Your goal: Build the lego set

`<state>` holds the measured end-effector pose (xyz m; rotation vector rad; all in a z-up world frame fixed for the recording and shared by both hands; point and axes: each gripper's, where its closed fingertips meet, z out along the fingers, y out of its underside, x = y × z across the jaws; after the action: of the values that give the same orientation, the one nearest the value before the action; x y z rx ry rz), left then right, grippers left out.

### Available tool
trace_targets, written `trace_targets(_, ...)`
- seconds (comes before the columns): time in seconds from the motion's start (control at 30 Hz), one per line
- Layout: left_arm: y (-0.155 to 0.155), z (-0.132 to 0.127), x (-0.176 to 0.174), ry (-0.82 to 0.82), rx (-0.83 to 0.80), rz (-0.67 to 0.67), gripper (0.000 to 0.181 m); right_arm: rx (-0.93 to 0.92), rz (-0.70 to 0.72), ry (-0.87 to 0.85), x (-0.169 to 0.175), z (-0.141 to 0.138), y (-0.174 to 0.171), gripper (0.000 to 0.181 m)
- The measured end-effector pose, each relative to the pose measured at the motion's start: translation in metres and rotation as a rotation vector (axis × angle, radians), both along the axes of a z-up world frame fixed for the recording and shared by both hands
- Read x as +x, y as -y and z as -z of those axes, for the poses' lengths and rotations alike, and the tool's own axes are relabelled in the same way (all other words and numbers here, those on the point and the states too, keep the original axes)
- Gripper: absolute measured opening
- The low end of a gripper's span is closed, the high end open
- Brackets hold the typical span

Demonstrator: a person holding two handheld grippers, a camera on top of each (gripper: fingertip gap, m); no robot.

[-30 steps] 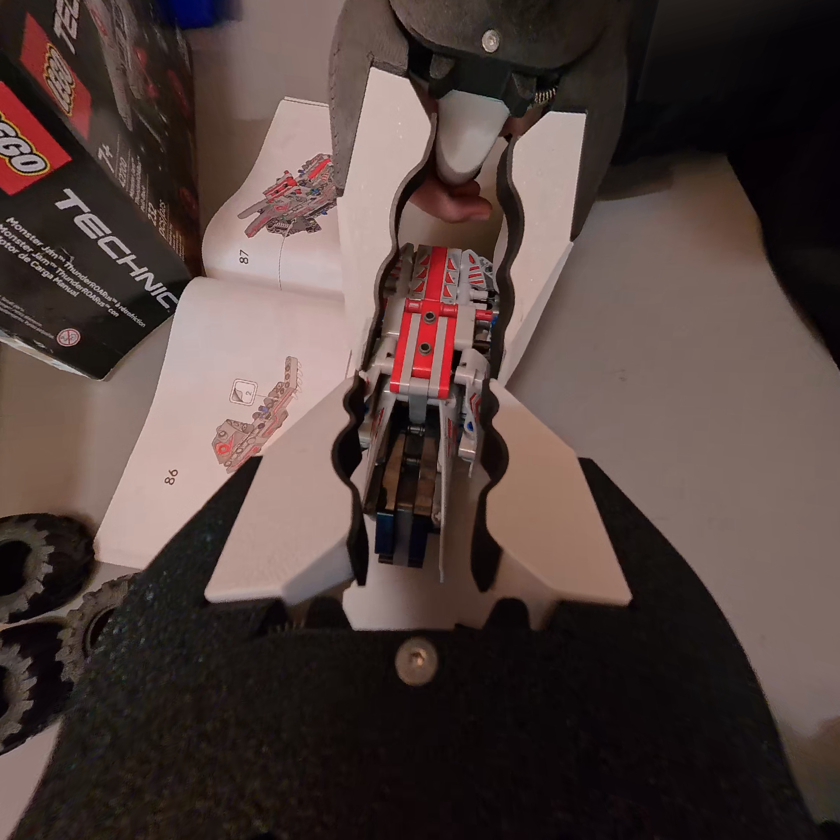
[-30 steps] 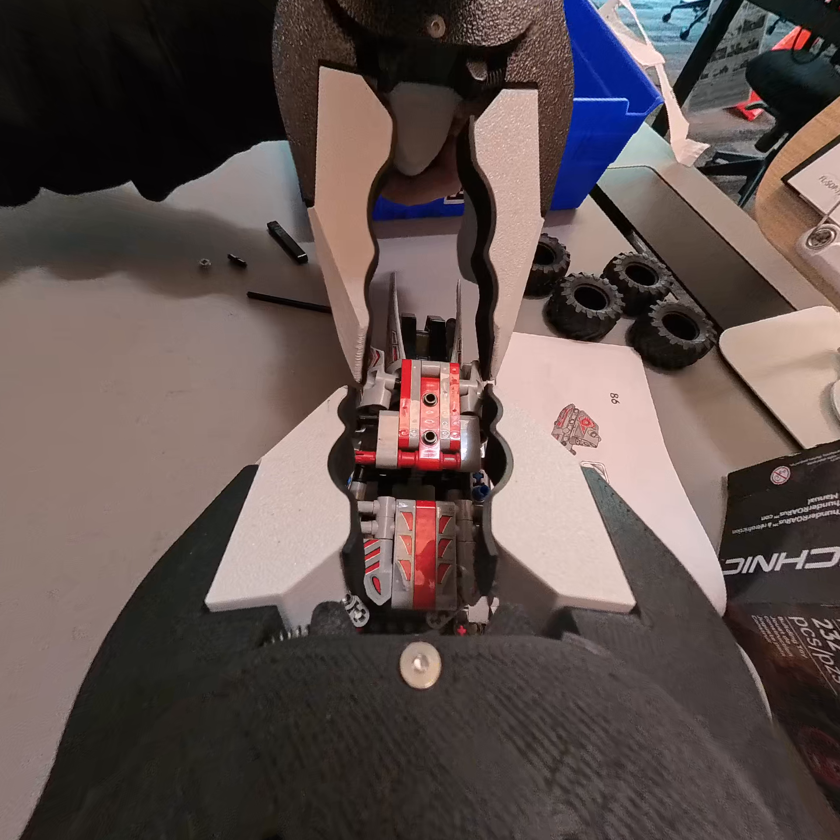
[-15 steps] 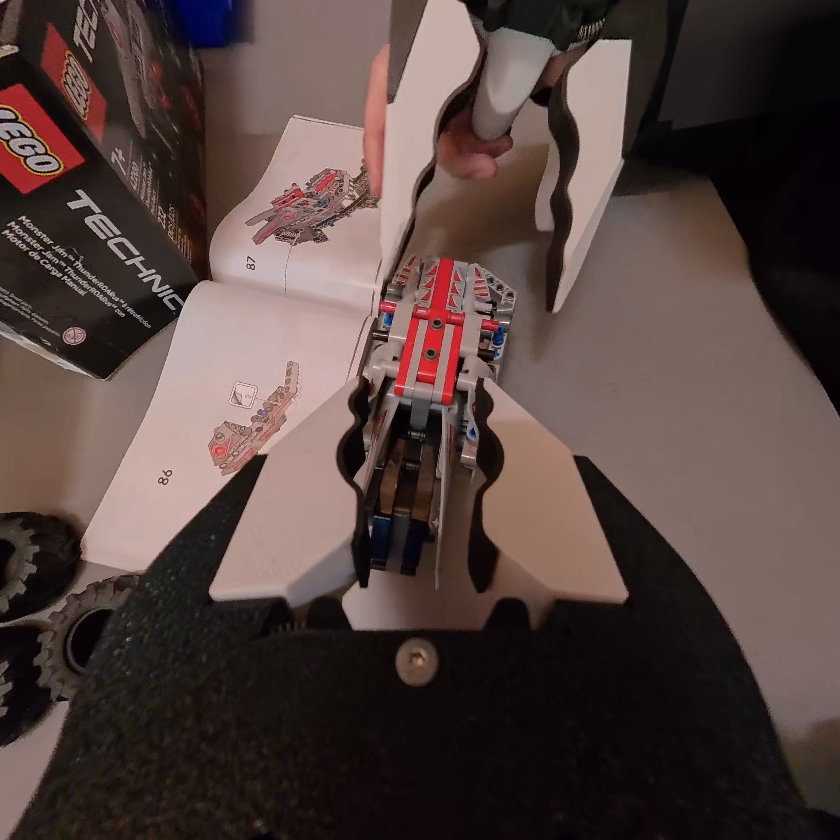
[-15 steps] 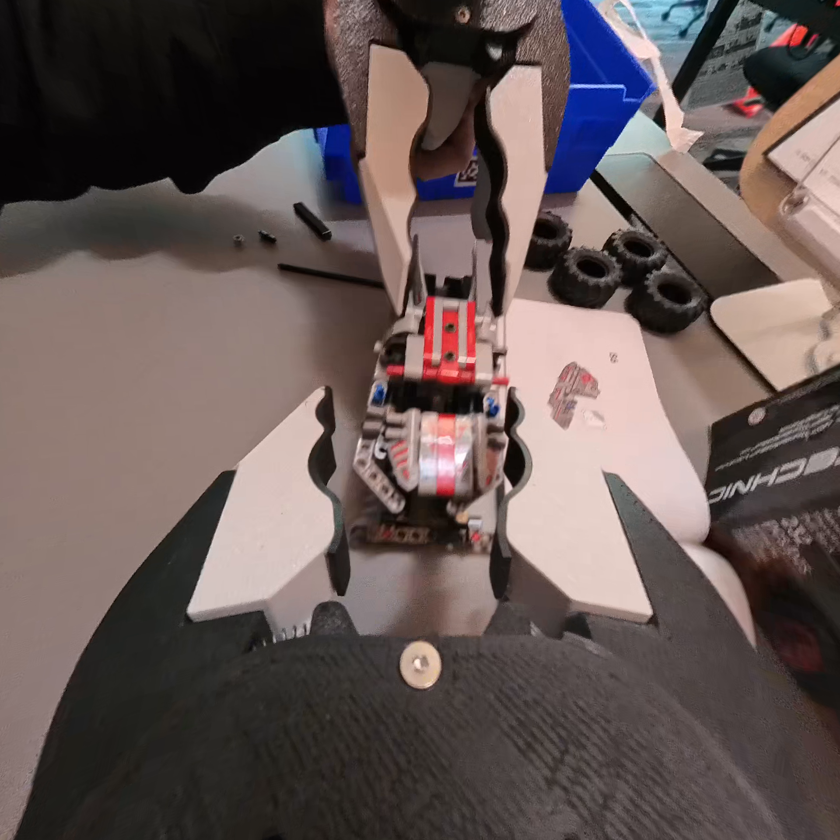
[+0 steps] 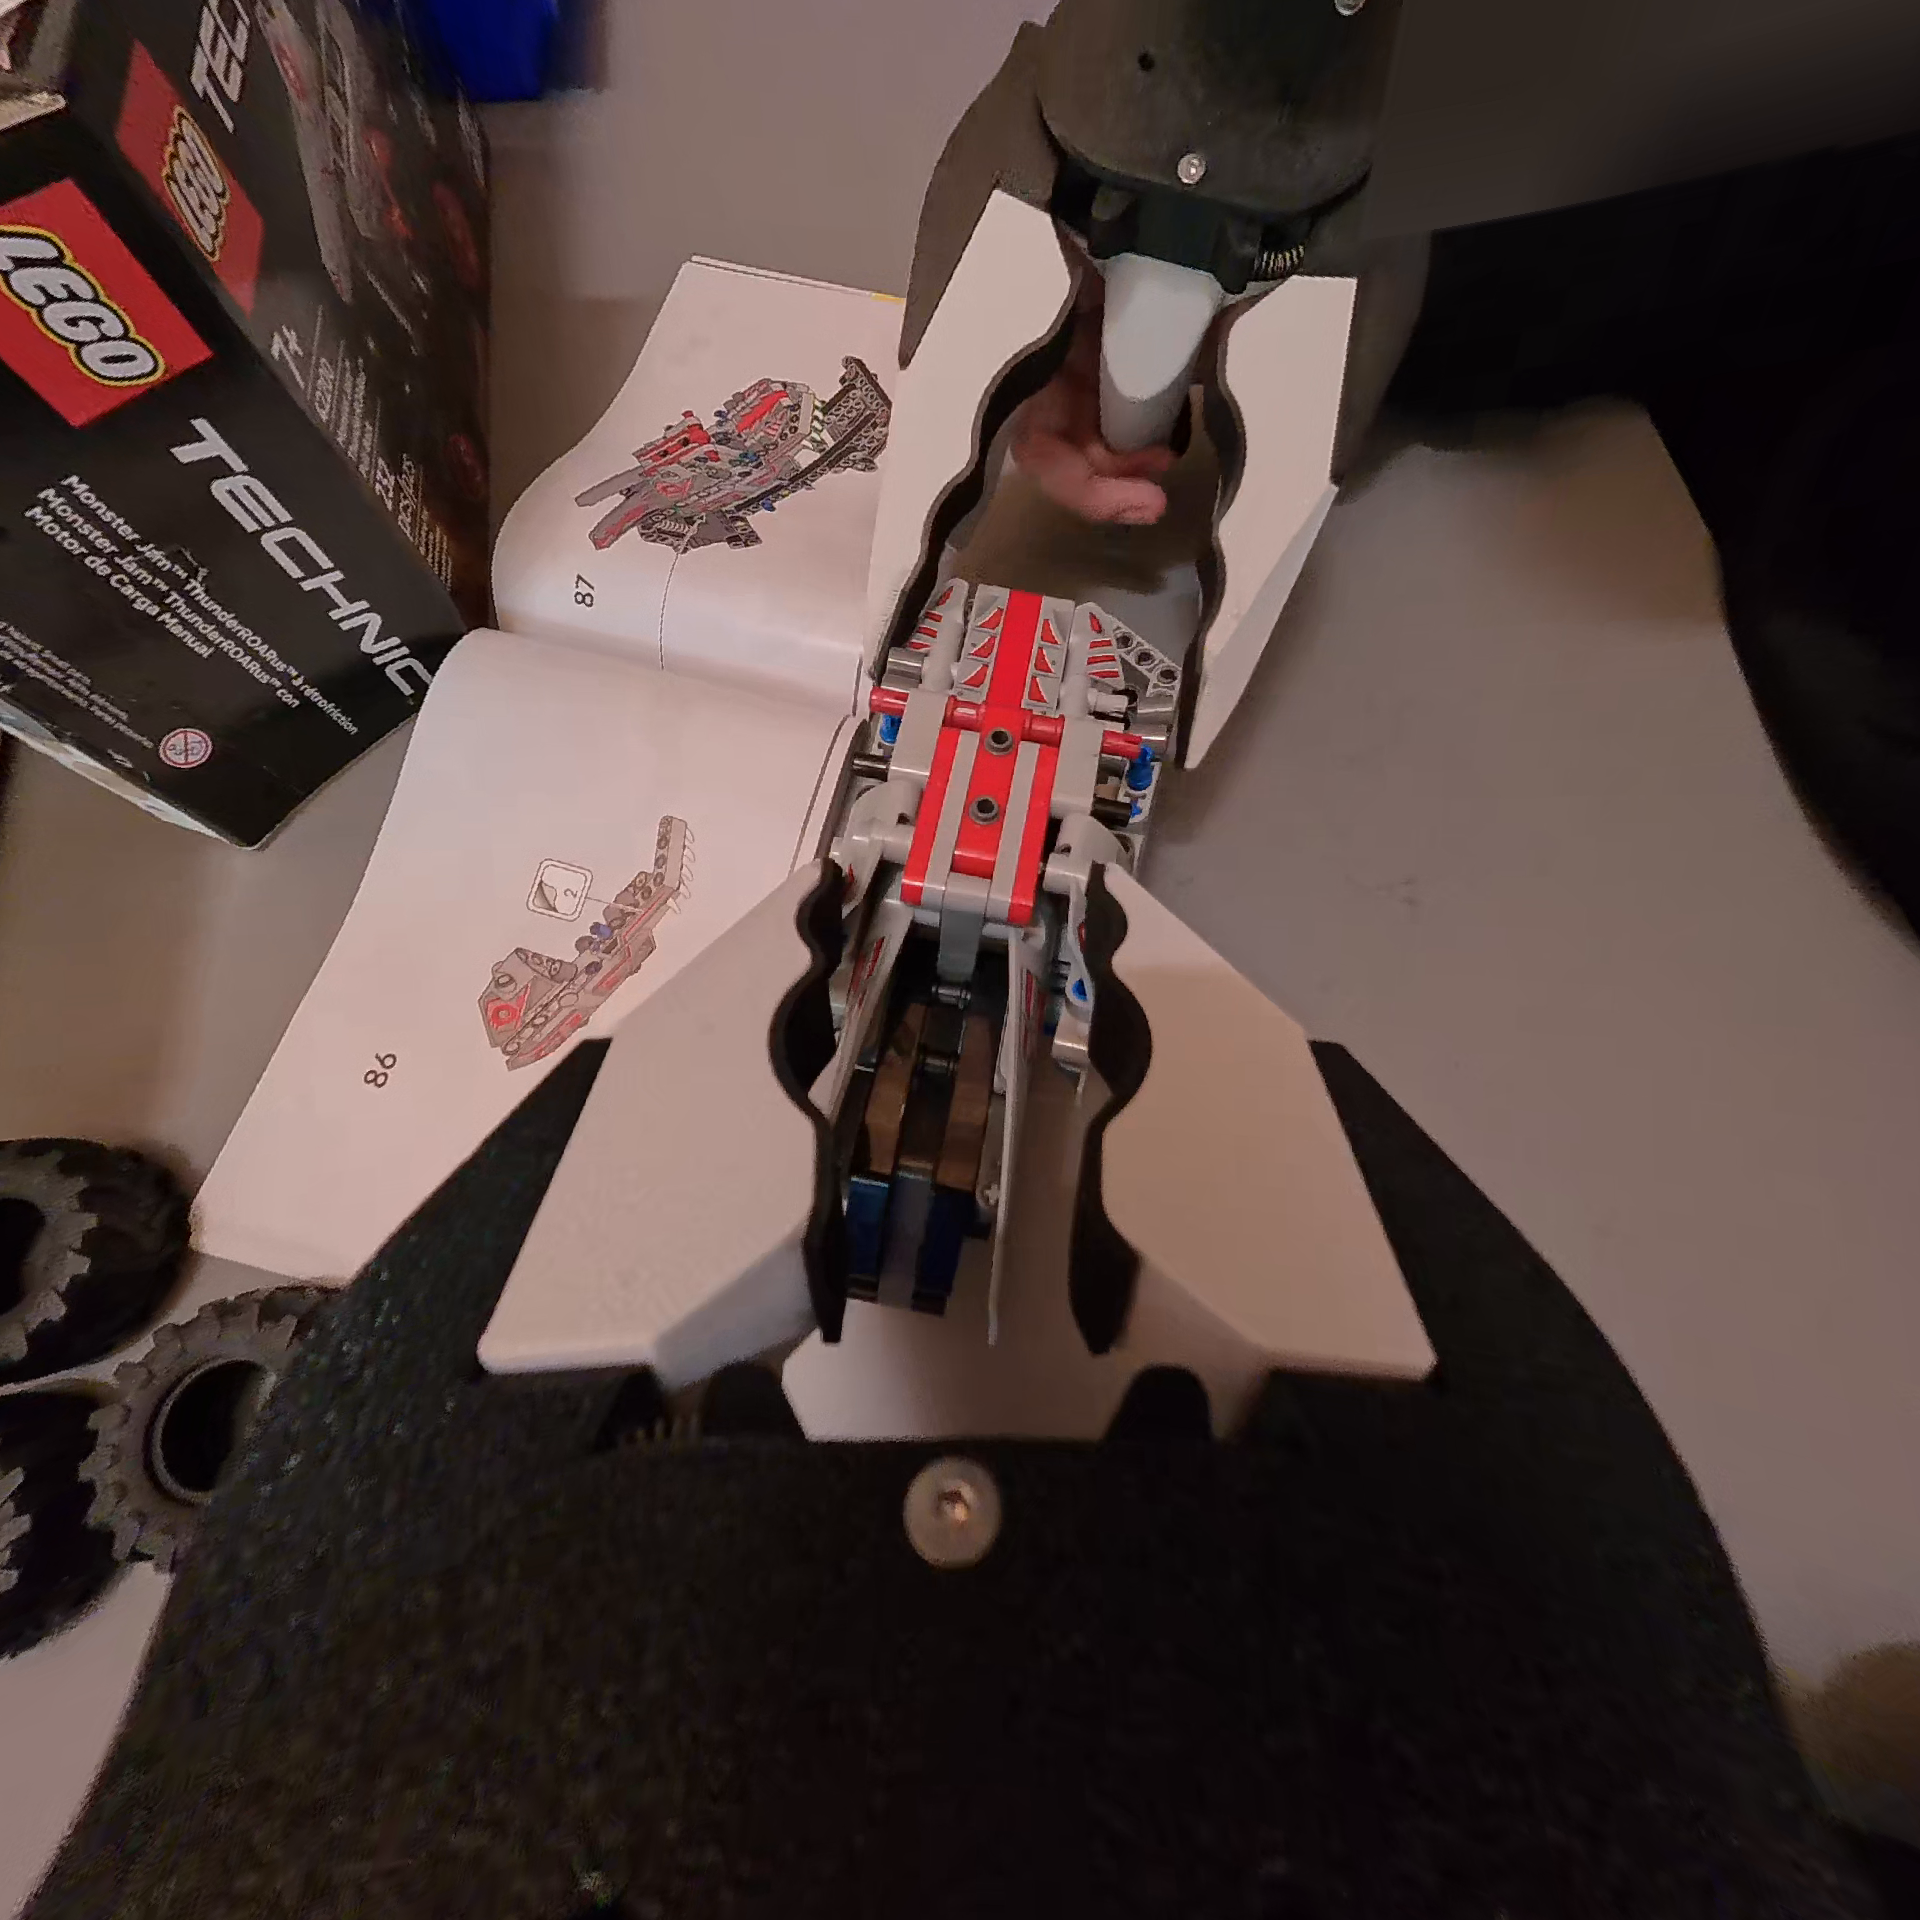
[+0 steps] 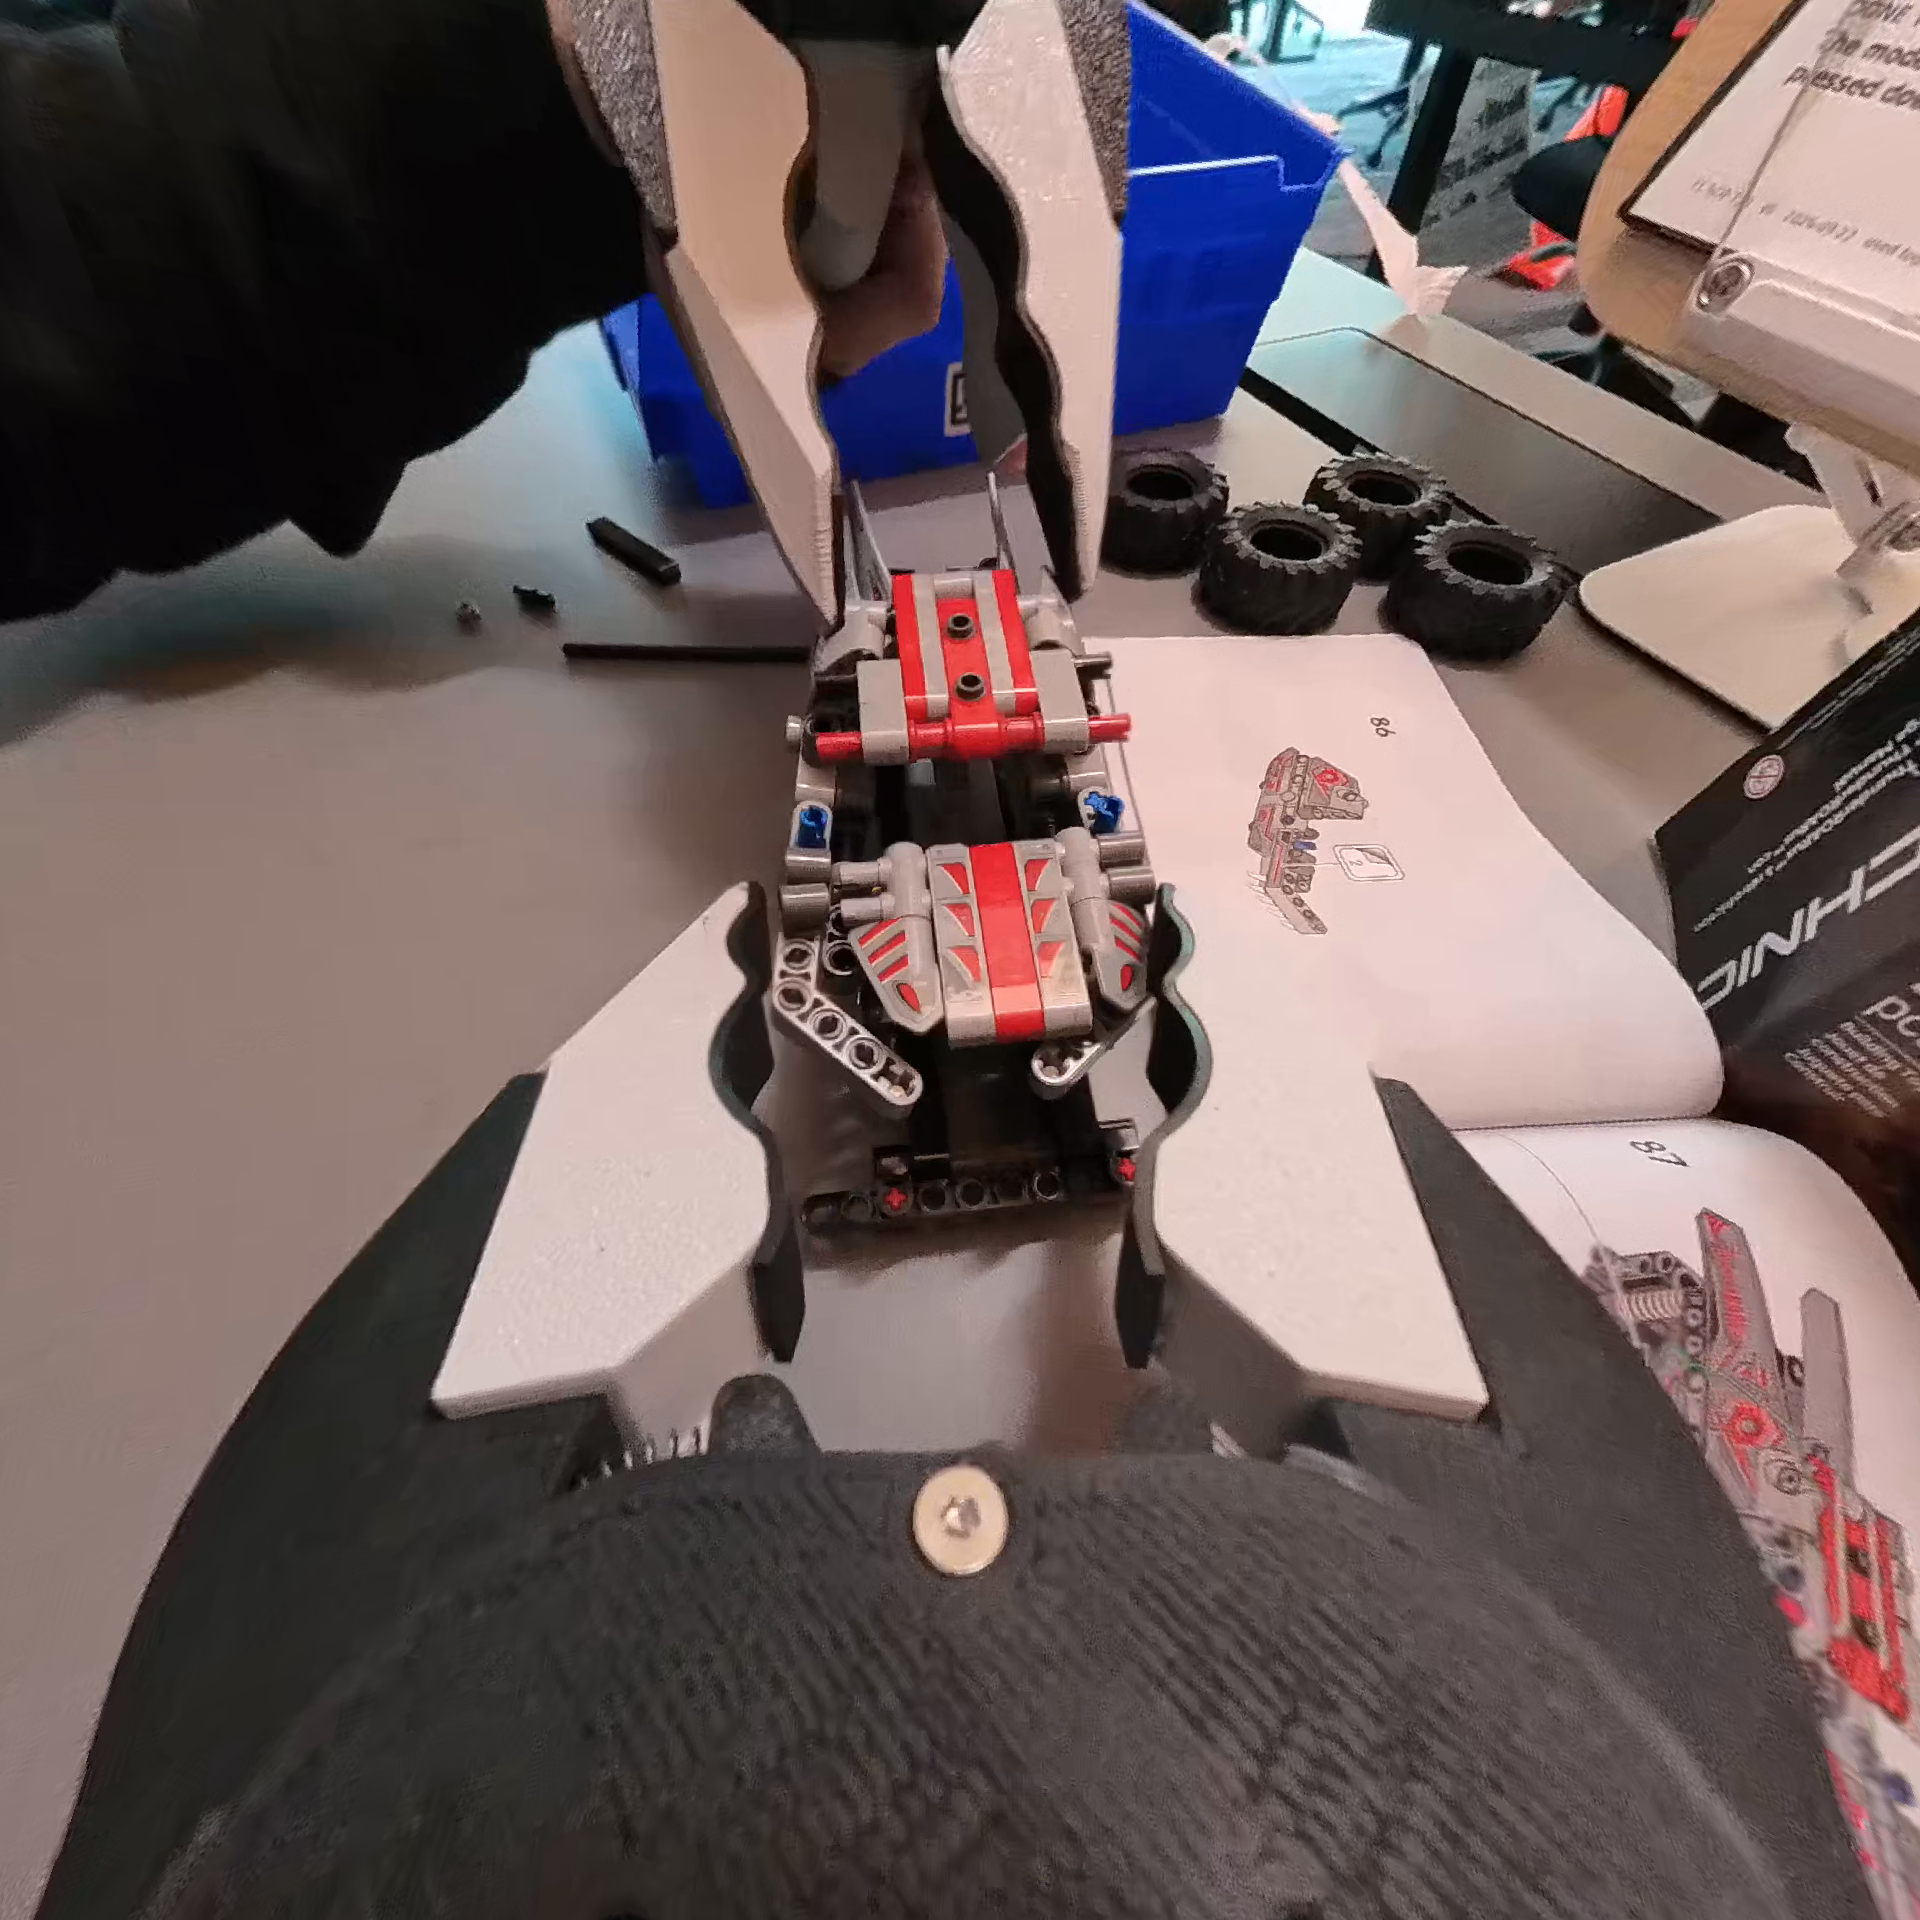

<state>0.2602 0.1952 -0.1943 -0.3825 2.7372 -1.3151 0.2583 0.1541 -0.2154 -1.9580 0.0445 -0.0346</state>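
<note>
Left of the grey-and-red brick-built truck body [image 5: 982,831] I see the open white instruction booklet [image 5: 582,862], with the black knobbly tyres [image 5: 125,1340] beyond it. My left gripper [image 5: 961,904] is clamped on the model's rear end, which rests on the grey table [image 5: 1507,935]. My right gripper [image 6: 961,914] straddles its front end, jaws parted wide, gripping nothing.

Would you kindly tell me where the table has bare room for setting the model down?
Bare grey table lies beside the model, opposite the booklet, below the small black pieces. Crowded: booklet, tyres, box and blue bin.
</note>
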Motion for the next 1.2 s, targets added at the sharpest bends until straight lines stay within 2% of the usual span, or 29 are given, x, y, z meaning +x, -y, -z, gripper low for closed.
trace_targets(0.6, -0.0005, -0.001, -0.0053, 0.024, 0.056, -0.183, 0.045, 0.026, -0.048, 0.008, -0.0008, -0.0004, 0.001, 0.065)
trace_targets(1.2, -0.0005, -0.001, -0.0076, 0.054, 0.013, -0.217, 0.044, 0.068, -0.134, 0.019, -0.0001, -0.0012, -0.0003, 0.065)
